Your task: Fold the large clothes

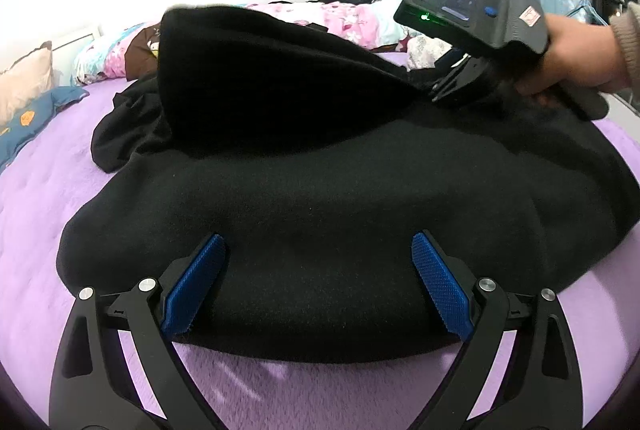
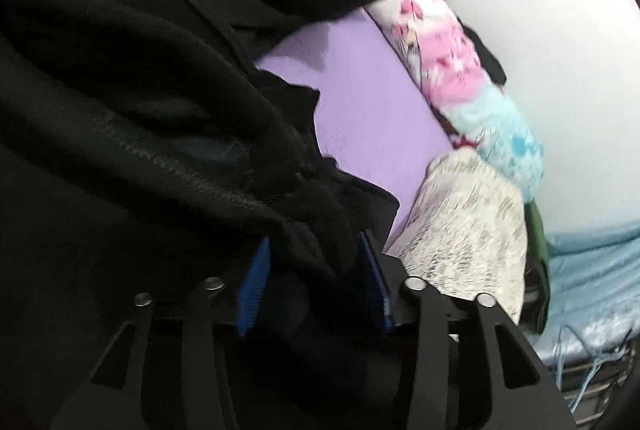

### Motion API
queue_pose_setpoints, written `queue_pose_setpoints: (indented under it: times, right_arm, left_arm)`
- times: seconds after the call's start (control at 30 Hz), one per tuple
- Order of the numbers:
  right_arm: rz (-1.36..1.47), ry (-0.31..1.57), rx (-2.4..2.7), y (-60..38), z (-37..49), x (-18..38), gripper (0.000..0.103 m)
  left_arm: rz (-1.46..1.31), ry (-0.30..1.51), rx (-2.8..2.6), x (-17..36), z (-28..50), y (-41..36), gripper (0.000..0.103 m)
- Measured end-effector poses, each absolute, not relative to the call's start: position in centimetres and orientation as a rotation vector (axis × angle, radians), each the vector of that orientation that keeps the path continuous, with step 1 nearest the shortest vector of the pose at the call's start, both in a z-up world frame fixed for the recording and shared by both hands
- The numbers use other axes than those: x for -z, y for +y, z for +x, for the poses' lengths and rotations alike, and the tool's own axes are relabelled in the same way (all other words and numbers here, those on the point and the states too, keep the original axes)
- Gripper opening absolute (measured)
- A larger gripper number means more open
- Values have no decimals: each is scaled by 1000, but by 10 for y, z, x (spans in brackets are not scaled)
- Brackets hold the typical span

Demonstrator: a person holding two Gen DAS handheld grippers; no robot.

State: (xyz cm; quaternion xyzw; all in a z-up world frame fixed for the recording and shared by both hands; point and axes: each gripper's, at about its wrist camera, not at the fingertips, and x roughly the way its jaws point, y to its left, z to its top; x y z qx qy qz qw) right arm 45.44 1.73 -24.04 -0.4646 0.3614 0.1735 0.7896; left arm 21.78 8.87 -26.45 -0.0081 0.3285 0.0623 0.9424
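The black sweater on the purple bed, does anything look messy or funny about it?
Yes. The black sweater lies mostly flat, but behind it on the left a bunch of black cloth sits crumpled on the purple blanket, not smoothed out.

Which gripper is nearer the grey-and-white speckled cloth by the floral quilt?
Right. The right gripper has the speckled cloth right beside its fingers; the left gripper sits at the black garment's near edge, across from it.

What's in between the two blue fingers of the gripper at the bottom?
In the left wrist view, the left gripper stands wide open, and the folded edge of the black garment lies between its fingers, on the purple bedspread.
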Motion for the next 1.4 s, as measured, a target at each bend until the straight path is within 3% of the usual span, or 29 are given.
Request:
queue_pose_setpoints:
  times: [0.37, 0.6, 0.83, 0.93, 1.13, 1.4]
  right_arm:
    - [-896, 610, -567, 67, 405, 185, 63]
    - [-943, 636, -486, 126, 431, 223, 62]
    - [-950, 806, -374, 125, 491, 282, 64]
    - [-955, 749, -357, 123, 480, 280, 63]
    - [-792, 704, -365, 72, 464, 222, 65]
    - [-464, 767, -289, -66, 417, 171, 76]
  left_arm:
    - [-39, 665, -126, 262, 218, 93, 91]
    - [-40, 665, -122, 262, 219, 97, 91]
    - [-35, 663, -113, 263, 219, 96, 91]
    - [-36, 665, -112, 264, 219, 96, 91]
    - [-56, 659, -97, 261, 217, 100, 91]
    - [-95, 679, -51, 258, 215, 105, 92]
